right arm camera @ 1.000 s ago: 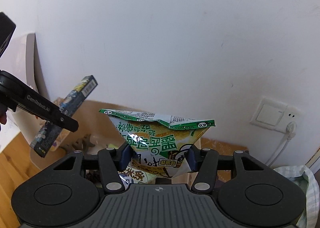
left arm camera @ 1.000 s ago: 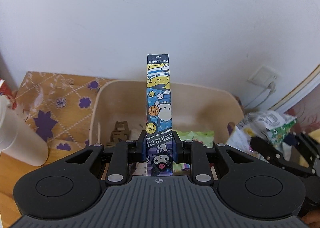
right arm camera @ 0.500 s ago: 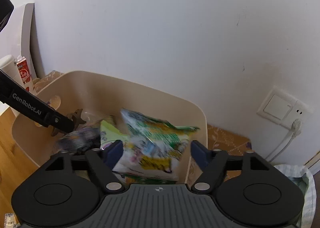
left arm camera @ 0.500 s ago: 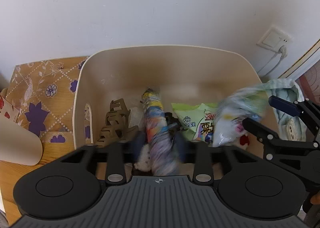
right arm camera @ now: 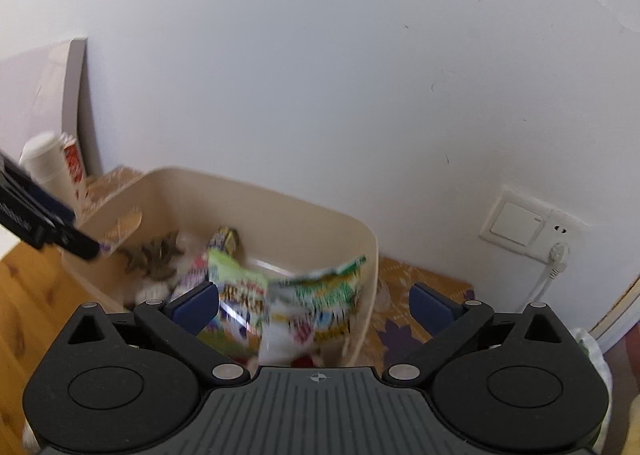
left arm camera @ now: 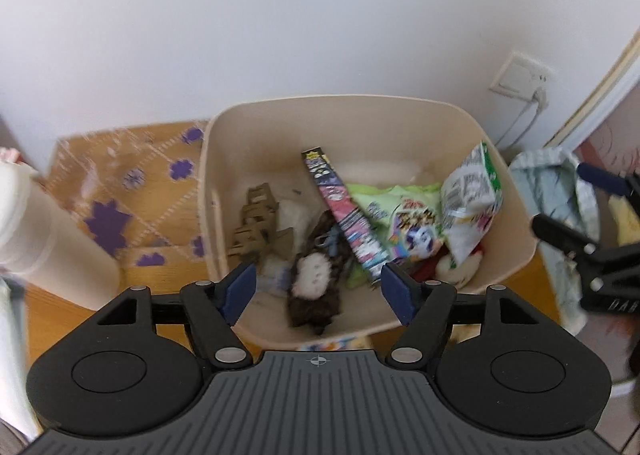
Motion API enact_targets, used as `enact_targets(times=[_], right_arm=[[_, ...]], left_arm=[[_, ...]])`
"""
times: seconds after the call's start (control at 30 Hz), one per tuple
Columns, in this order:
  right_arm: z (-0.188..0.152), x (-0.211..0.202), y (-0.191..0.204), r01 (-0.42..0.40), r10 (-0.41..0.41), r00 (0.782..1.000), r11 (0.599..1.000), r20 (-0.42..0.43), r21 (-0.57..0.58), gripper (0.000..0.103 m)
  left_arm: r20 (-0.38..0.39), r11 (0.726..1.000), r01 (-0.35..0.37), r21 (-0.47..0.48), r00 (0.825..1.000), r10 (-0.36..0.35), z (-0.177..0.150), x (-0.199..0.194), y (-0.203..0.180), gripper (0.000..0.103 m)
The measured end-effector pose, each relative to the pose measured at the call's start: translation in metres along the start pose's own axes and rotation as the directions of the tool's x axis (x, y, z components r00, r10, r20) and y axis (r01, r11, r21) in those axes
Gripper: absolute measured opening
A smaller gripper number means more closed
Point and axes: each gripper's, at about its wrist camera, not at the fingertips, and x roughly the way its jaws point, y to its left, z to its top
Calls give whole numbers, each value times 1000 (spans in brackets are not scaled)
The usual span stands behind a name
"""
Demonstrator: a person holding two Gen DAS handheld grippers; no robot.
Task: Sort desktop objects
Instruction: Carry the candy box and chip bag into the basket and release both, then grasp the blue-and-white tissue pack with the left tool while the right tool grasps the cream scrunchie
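Observation:
A beige bin [left arm camera: 516, 223] stands against the wall. Inside it the long cartoon-printed box [left arm camera: 344, 215] lies slanted, and the green-and-white snack bag [left arm camera: 472, 199] leans on the right wall. My left gripper [left arm camera: 318, 289] hovers over the bin's near rim, its jaws opening with nothing gripped between them. In the right wrist view, the same snack bag [right arm camera: 316, 295] is blurred inside the bin [right arm camera: 360, 227]. My right gripper [right arm camera: 314, 303] is above it, jaws opening wide, pads clear of the bag. The right gripper's fingers [left arm camera: 580, 251] show at the right edge.
The bin also holds a light green snack bag [left arm camera: 400, 215], a brown hair clip [left arm camera: 256, 223] and a dark furry toy [left arm camera: 316, 275]. A white bottle [left arm camera: 40, 239] and a patterned cloth [left arm camera: 132, 191] lie to its left. A plastic bag [left arm camera: 560, 183] and wall socket [right arm camera: 528, 227] are to its right.
Both grippers went from shut to open. The cartoon box left the left gripper and the snack bag left the right; both dropped into the bin. Both views tipped down over it.

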Motion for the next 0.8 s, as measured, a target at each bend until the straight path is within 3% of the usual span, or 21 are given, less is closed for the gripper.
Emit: enact_targets(times=[0.1,0.4,0.67,0.8], right_arm=[[-16,-13,-1,-19,18,999,1000,-35,-20,103],[-71,-17,14,-37,9,986,986,-166,-164,103],[-98,-1,14,-54,12,969,985,-248,-164,103],[-102,9,14,-68,21,963,984,-269,-166,103]], left_arm=[[21,997,-38,70,999,37,-17,-13,-1,73],[-116,994,14,107,993,-2,-92,-15,7,74],[-264,982,128,138,960,-88,-154,-6,-4,74],[-309,981,146,131,946,-100,-170,2,-6,74]])
